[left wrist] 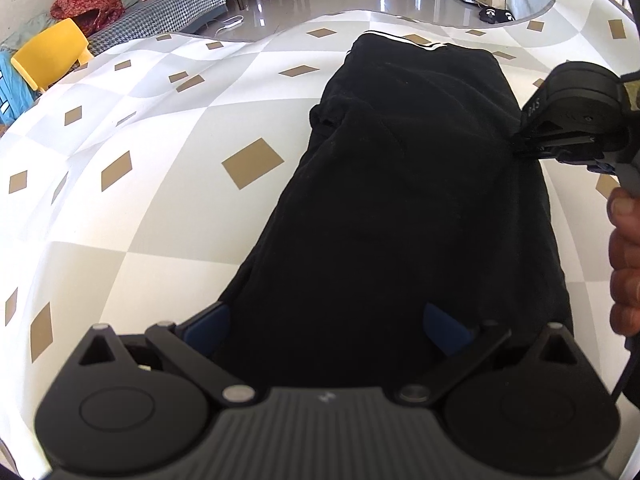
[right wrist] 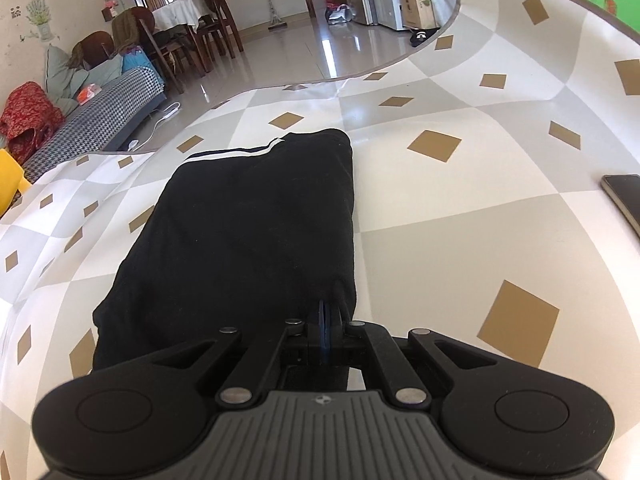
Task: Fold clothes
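Observation:
A black garment (left wrist: 400, 200) with a white stripe at its far end lies folded lengthwise on the checkered table cover (left wrist: 140, 200). My left gripper (left wrist: 328, 320) is open at the garment's near end, with its blue pads (left wrist: 444, 324) spread wide on either side of the cloth. The right gripper (left wrist: 522, 148) reaches in from the right, held by a hand (left wrist: 624, 260). In the right wrist view, the right gripper (right wrist: 326, 316) is shut on the near right edge of the black garment (right wrist: 240, 240).
A dark phone (right wrist: 624, 200) lies on the table cover (right wrist: 460, 220) at the far right. Beyond the table's far edge are a yellow chair (left wrist: 52, 56), a houndstooth sofa (left wrist: 160, 12) and dining chairs on a glossy floor.

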Demonstrator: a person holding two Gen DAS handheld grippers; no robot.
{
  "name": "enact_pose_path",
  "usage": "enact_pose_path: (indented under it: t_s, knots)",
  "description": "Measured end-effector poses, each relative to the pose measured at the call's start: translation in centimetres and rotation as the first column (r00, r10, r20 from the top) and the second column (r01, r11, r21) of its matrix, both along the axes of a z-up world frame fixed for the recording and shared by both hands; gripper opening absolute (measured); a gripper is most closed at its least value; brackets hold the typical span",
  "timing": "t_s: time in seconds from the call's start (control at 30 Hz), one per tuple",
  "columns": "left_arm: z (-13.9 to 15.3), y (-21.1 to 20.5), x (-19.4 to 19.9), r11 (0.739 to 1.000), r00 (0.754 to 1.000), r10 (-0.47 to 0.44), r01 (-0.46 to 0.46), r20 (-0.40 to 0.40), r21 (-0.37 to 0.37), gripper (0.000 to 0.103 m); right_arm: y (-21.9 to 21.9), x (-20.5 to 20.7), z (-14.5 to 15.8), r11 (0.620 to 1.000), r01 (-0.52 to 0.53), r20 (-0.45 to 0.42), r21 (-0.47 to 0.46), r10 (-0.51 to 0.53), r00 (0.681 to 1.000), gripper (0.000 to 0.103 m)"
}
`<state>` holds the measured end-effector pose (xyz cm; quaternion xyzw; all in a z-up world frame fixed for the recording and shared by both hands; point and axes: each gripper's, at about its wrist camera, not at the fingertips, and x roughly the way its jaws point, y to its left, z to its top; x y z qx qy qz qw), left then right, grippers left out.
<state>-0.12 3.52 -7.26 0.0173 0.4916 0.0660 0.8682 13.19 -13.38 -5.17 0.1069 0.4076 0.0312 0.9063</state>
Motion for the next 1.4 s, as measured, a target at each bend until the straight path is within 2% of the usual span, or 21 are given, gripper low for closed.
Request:
enact_pose_path:
  t_s: [0.2, 0.33, 0.8, 1.4]
  knots:
    - [0.3, -0.8, 0.5, 0.999, 1.0, 0.02, -0.02, -0.019, 0.035, 0.103, -1.7, -0.3, 0.5, 0.993, 0.023, -0.007, 0.115, -0.022, 1.0, 0.004]
    - [0.6, -0.8, -0.3, 0.999, 0.999, 0.034, -0.033, -0.025, 0.029, 0.103, -2.0, -0.5, 1.0, 0.991, 0.028, 0.011, 0.127, -0.03, 1.0, 0.018]
    - [1.4, -0.7, -3.9, 0.996, 0.995, 0.086, -0.087, -0.052, -0.016, 0.103, -2.5, -0.9, 1.5, 0.984, 0.03, -0.002, 0.176, -0.03, 1.0, 0.025]
    - [1.4, -0.9, -5.8, 0.994, 0.994, 0.097, -0.1, -0.051, -0.054, 0.103, -2.4, -0.8, 1.1, 0.979, 0.026, -0.019, 0.201, -0.022, 1.0, 0.03]
